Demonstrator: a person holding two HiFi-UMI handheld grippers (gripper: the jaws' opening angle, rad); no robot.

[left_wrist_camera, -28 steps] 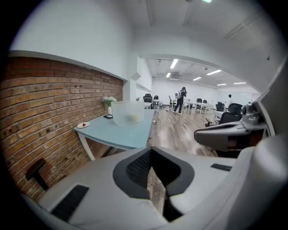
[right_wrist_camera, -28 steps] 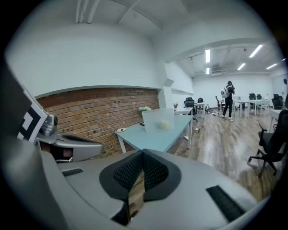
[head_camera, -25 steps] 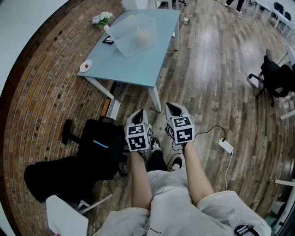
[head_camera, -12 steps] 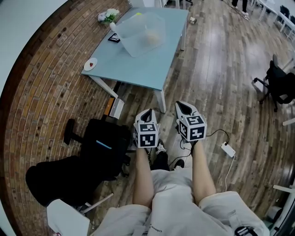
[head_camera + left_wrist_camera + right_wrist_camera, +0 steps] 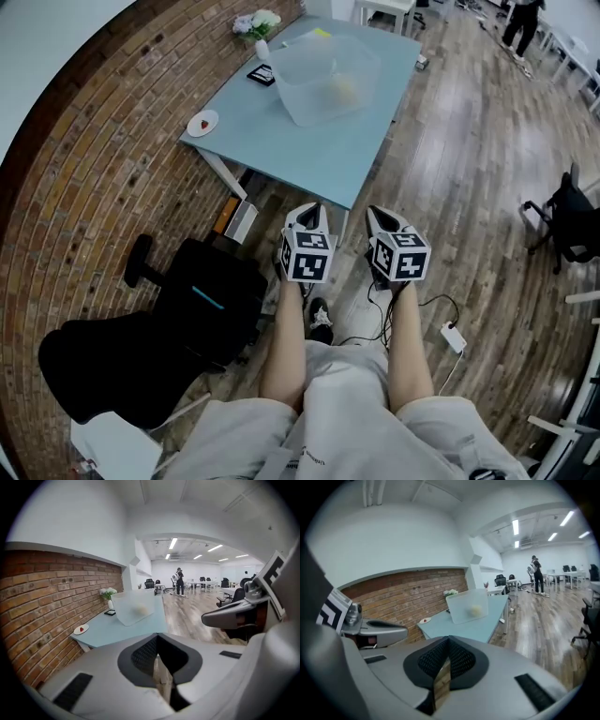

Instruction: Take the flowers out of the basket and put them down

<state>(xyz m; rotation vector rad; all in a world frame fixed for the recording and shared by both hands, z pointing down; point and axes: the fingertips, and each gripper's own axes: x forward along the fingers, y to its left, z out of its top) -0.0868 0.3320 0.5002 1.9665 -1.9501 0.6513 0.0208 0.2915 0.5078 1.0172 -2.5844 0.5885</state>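
Nearest the camera, the person's two bare forearms reach forward over light shorts (image 5: 337,412), each hand bearing a gripper. The left gripper (image 5: 310,210) and the right gripper (image 5: 379,214) are held side by side, apart from each other, above the wooden floor (image 5: 469,187) and just short of the table's near corner. In the left gripper view the left gripper (image 5: 157,637) has its jaws brought together at the tips, with nothing between them. In the right gripper view the right gripper (image 5: 448,640) is likewise closed and empty.

Below the grippers lie a dark shoe (image 5: 320,314) and a white power strip (image 5: 453,337) on its cable; a black chair (image 5: 202,309) stands to the left, beside the brick wall (image 5: 84,187).

Farther off stands the pale blue table (image 5: 309,141). On it rests the translucent basket (image 5: 323,73), through whose wall a pale yellow thing (image 5: 343,89) shows dimly. A small plate (image 5: 202,123) lies at the left edge, and a white bunch of flowers (image 5: 256,22) stands at the far corner.
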